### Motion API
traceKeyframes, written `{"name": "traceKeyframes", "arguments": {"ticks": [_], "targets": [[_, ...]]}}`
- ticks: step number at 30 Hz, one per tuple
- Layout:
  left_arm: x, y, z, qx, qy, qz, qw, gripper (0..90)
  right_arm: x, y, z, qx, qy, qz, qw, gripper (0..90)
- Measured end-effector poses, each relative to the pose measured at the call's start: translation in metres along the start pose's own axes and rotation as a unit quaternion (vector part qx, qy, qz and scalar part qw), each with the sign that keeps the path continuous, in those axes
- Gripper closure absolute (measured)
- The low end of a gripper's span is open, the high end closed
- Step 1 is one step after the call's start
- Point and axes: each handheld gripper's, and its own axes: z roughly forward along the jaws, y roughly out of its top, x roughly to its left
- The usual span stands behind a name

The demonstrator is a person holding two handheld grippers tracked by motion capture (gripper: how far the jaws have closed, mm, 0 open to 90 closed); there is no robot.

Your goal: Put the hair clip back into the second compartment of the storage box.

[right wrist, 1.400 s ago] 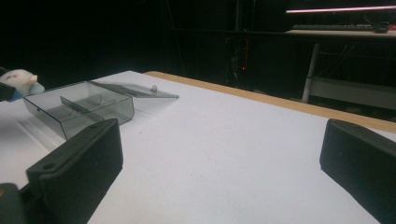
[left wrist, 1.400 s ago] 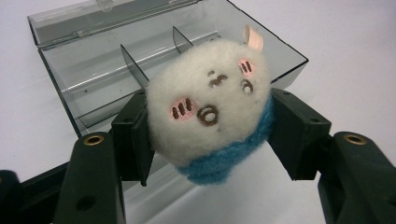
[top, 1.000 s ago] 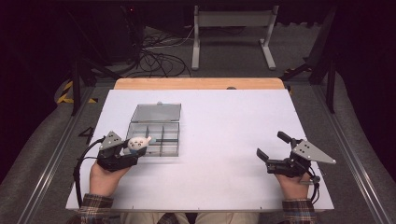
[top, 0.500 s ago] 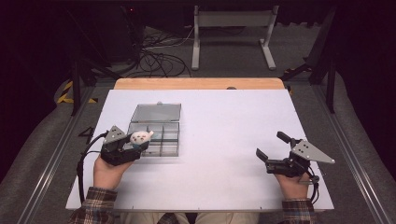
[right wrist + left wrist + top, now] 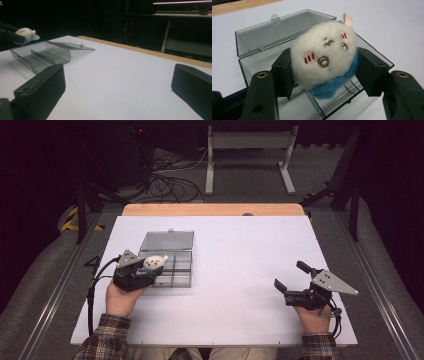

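High view shows the left hand-held gripper (image 5: pixel 150 271) raised over the near-left corner of a clear box (image 5: pixel 169 266) on the white worktop (image 5: pixel 240 270), with a small white plush (image 5: pixel 155 262) pinched between its jaws. The right hand-held gripper (image 5: pixel 281 289) sits well apart from the box, near the worktop's right side, pointing toward the left one, its jaws spread with nothing between them.

Left gripper view looks straight at the plush (image 5: pixel 325 56): a round white fuzzy ball with pink cheeks, a stitched face and a blue band on its underside, plus a small tan loop on top. Both black jaws press into its sides, one on each side. Directly beyond and beneath the plush lies the box (image 5: pixel 259 56), its lid folded back flat on the worktop away from the gripper, a small tab on the lid's far edge. Thin dividers split the tray into compartments; which one the plush hangs over cannot be told.

Right gripper view has its own two jaws wide apart at the bottom corners, bare worktop (image 5: pixel 120 75) between them. Far off ahead to its left stands the box (image 5: pixel 41 56), and just above the box's far end the plush (image 5: pixel 26 32) is held in the other gripper.
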Motion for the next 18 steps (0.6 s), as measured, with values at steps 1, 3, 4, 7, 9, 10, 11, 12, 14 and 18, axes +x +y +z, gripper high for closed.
{"name": "traceKeyframes", "arguments": {"ticks": [1, 3, 4, 7, 9, 10, 11, 12, 14, 18], "targets": [[0.0, 0.001, 0.001, 0.0, -0.001, -0.002, 1.0, 38.6, 0.0, 0.0, 0.0, 0.0, 0.0, 0.0, 1.0, 0.0], [0.001, 0.002, 0.003, 0.002, 0.002, -0.001, 1.0, 38.6, 0.0, 0.0, 0.0, 0.0, 0.0, 0.0, 1.0, 0.0], [0.002, 0.002, 0.004, 0.003, 0.001, 0.001, 1.0, 38.6, 0.0, 0.0, 0.0, 0.0, 0.0, -0.001, 1.0, 0.0], [0.004, 0.004, 0.006, 0.002, 0.006, -0.002, 1.0, 38.5, 0.0, 0.0, 0.001, 0.001, 0.0, -0.001, 1.0, 0.0], [0.005, 0.005, 0.009, 0.005, 0.006, -0.003, 1.0, 38.4, 0.0, 0.0, 0.001, 0.001, 0.0, 0.0, 1.0, 0.0], [0.005, 0.005, 0.01, 0.005, 0.007, -0.003, 1.0, 38.4, 0.0, 0.0, 0.001, 0.001, 0.0, 0.0, 1.0, 0.0], [0.005, 0.006, 0.011, 0.005, 0.006, -0.004, 1.0, 38.4, 0.0, 0.0, 0.001, 0.0, -0.001, 0.0, 1.0, 0.0], [0.006, 0.006, 0.012, 0.006, 0.005, -0.006, 1.0, 38.4, 0.0, 0.0, 0.001, 0.0, -0.001, 0.0, 1.0, 0.0], [0.006, 0.006, 0.013, 0.006, 0.006, -0.006, 0.9999, 38.4, 0.0, 0.0, 0.001, 0.001, -0.001, -0.002, 1.0, 0.0], [0.008, 0.006, 0.018, 0.011, 0.008, -0.006, 0.9999, 38.4, 0.0, 0.0, 0.001, 0.0, -0.001, -0.002, 1.0, 0.0]]}}
